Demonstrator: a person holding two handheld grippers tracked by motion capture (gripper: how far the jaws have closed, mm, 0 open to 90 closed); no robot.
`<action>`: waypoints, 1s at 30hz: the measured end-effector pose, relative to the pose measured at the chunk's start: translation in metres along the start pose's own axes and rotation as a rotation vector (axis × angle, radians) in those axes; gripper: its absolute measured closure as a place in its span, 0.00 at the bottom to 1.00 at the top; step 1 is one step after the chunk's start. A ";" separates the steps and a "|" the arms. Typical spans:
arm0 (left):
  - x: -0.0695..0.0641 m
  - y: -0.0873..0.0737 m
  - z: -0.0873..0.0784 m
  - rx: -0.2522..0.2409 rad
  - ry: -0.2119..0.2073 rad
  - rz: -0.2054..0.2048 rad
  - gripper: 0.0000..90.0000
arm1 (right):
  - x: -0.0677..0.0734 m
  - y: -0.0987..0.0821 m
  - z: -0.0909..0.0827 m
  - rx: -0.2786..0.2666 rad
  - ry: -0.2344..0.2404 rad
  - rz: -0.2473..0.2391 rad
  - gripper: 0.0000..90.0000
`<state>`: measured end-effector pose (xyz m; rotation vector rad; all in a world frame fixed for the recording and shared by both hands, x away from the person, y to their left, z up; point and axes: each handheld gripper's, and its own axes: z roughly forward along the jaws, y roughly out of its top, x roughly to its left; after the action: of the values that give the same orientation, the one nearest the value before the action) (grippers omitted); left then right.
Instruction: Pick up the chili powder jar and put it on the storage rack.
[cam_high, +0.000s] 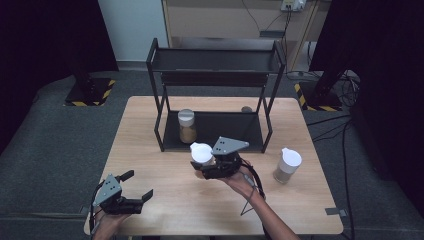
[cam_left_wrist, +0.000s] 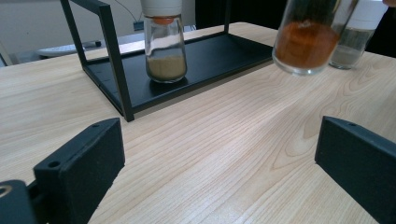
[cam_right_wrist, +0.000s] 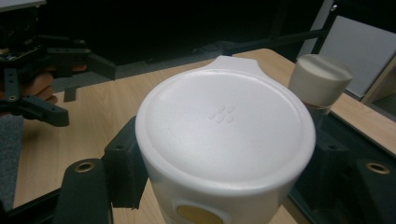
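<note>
High view: the right gripper (cam_high: 209, 162), clamped on a white-capped spice jar (cam_high: 202, 154), holds it above the wooden table (cam_high: 165, 210) just before the black rack (cam_high: 215, 131), whose lower shelf bears a tan-filled jar (cam_high: 187, 126); a third jar (cam_high: 288, 165) stands at the right, and the left gripper (cam_high: 137, 186) rests spread and empty at the near-left corner. Left gripper view: its jaws stand wide apart over bare tabletop, the held jar of orange powder (cam_left_wrist: 307, 39) hanging clear of the wood near the rack (cam_left_wrist: 205, 56). Right gripper view: both pads press the jar's sides beneath its white cap (cam_right_wrist: 226, 126).
</note>
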<state>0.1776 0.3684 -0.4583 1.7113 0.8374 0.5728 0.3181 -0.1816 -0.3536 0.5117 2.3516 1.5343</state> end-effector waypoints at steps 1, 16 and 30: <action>0.000 0.000 0.000 0.001 0.000 0.000 0.01 | -0.002 0.002 -0.001 0.000 -0.005 -0.001 0.34; 0.000 0.000 0.000 0.001 0.000 -0.003 0.01 | -0.030 0.029 -0.005 -0.007 -0.085 0.000 0.34; 0.000 0.000 0.000 0.005 0.000 -0.004 0.01 | -0.058 0.044 0.010 -0.002 -0.160 0.044 0.34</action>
<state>0.1782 0.3684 -0.4583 1.7138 0.8431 0.5684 0.3807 -0.1827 -0.3145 0.6638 2.2318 1.4560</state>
